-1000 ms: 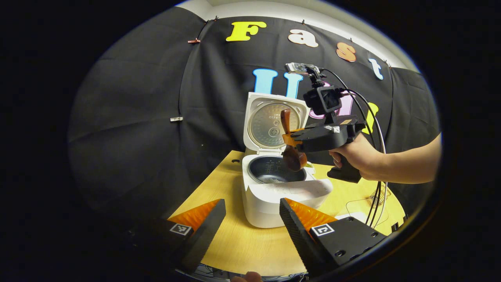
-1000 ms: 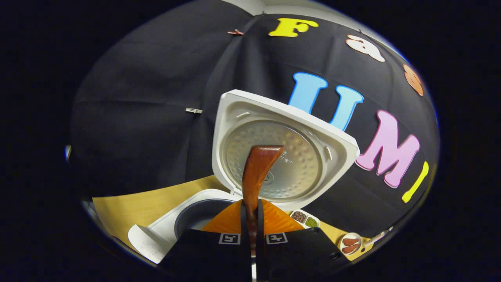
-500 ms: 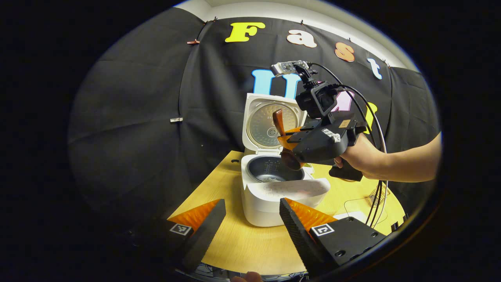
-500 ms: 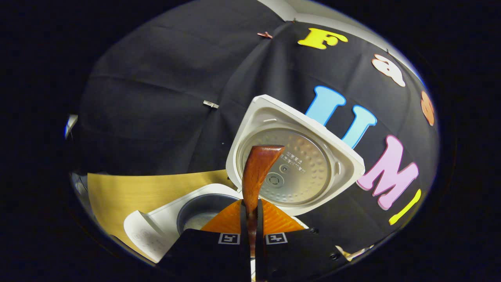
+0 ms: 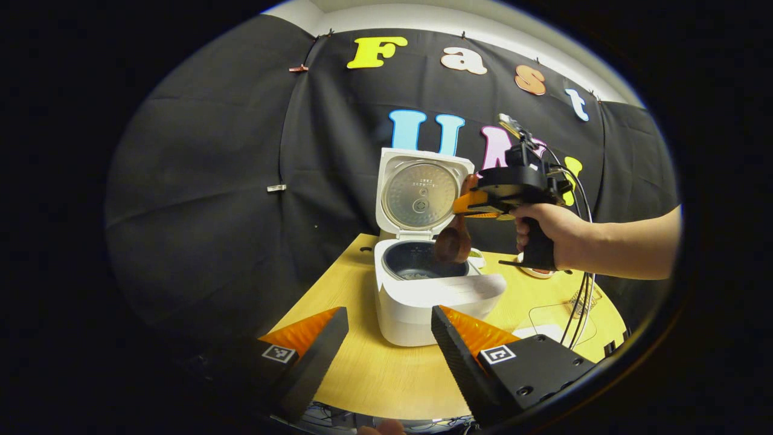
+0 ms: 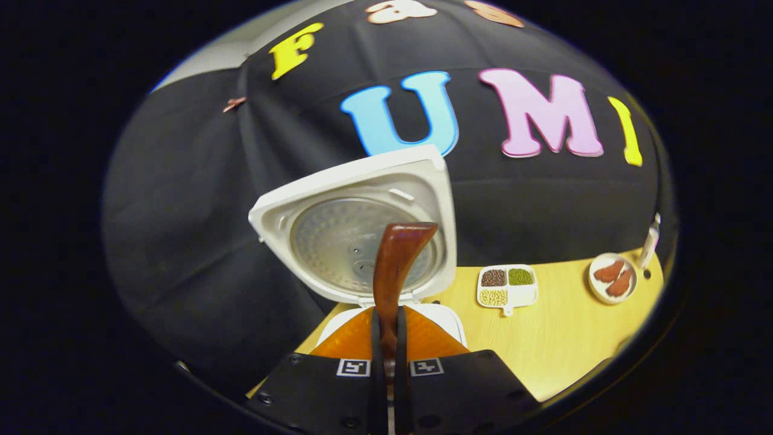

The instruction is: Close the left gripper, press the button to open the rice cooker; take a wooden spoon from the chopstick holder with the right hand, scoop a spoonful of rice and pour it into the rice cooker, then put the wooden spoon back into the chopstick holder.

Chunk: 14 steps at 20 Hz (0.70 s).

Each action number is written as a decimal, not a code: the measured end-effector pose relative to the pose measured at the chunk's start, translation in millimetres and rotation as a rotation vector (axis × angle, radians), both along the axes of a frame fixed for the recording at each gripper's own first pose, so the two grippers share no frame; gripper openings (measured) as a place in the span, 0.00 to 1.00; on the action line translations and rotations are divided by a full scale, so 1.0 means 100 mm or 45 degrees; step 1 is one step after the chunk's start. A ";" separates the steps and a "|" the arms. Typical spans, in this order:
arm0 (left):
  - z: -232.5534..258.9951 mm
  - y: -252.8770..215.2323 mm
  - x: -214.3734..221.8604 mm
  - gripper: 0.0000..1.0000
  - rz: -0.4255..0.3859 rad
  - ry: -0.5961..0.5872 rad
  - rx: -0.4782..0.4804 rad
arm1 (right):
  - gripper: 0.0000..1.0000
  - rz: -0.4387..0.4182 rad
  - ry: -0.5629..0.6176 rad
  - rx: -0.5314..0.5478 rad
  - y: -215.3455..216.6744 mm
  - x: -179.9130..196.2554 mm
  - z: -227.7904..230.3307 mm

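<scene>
On the pale wooden bench (image 5: 374,374) the white rice cooker (image 5: 423,302) stands with its lid (image 5: 421,192) upright, dimpled metal inner plate facing you, and its dark inner pot (image 5: 420,267) holds a little rice. Your right gripper (image 6: 389,338) is clamped tight on the glossy brown wooden spoon (image 6: 394,266), whose rounded bowl hangs over the pot's rim. Your left gripper (image 5: 386,344) sits well apart, jaws wide and empty. Behind the cooker lie a divided tray of beans (image 6: 507,285) and a small round dish (image 6: 611,278).
</scene>
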State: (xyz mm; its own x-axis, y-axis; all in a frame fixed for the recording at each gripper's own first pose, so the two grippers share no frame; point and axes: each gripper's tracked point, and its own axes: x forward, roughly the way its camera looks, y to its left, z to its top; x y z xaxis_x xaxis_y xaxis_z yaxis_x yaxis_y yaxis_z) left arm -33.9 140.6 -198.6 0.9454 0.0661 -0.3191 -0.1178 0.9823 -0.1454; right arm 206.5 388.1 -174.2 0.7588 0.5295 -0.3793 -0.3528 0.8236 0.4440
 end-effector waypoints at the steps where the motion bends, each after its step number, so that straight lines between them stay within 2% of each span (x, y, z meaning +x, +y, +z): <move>1: 0.05 -0.01 0.00 0.95 -0.002 -0.008 0.010 | 0.09 -0.025 0.032 0.078 -0.07 -0.01 0.07; 6: 0.15 -0.05 -0.02 0.95 -0.010 -0.020 0.036 | 0.09 -0.170 0.113 0.429 -0.58 -0.05 0.50; 9: 0.23 -0.10 -0.03 0.95 -0.010 -0.023 0.023 | 0.09 -0.247 0.075 0.500 -1.11 -0.14 0.70; 14: 0.35 -0.23 0.00 0.95 -0.004 -0.030 0.047 | 0.09 -0.346 -0.004 0.504 -2.09 -0.27 0.89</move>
